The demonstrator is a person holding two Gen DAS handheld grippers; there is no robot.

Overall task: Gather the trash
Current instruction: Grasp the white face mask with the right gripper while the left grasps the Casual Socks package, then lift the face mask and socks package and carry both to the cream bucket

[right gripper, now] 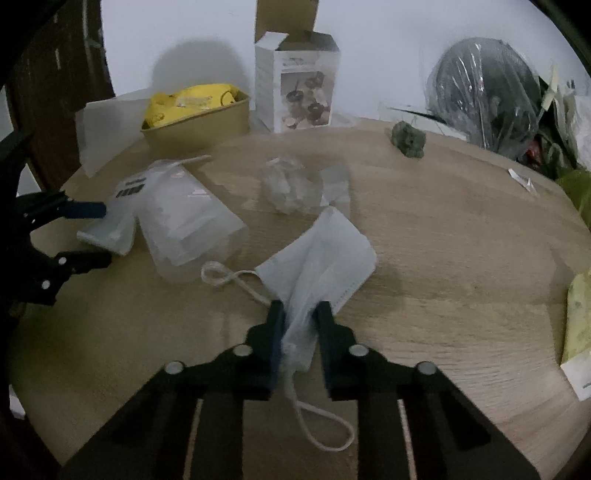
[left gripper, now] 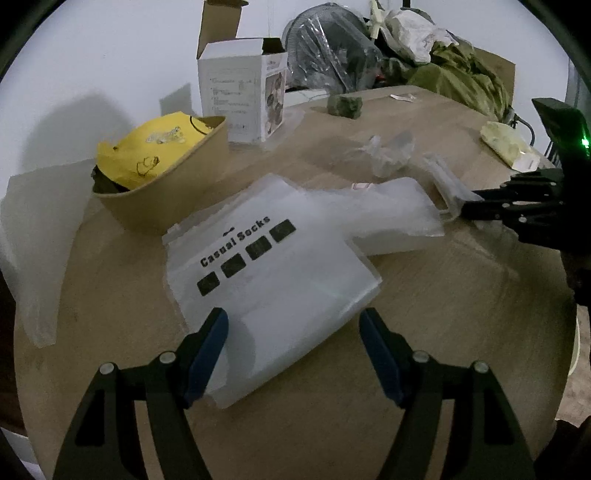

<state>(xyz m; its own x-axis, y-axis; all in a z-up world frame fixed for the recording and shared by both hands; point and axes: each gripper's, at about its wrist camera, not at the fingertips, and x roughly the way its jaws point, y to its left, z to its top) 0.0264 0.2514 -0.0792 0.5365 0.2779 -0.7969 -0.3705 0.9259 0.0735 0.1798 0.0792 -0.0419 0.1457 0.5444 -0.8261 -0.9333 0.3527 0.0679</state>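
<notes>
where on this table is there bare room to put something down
Bare wood lies right of the face mask, between it and the yellow packet, and ahead toward the green lump. It is crowded on the left, around the sock bags, crumpled plastic and paper bowl.

Dim indoor light, soft fisheye pictures.
Edges curve and darken; a soft shadow falls on the wall (right gripper: 192,33); both views slightly blurred.
</notes>
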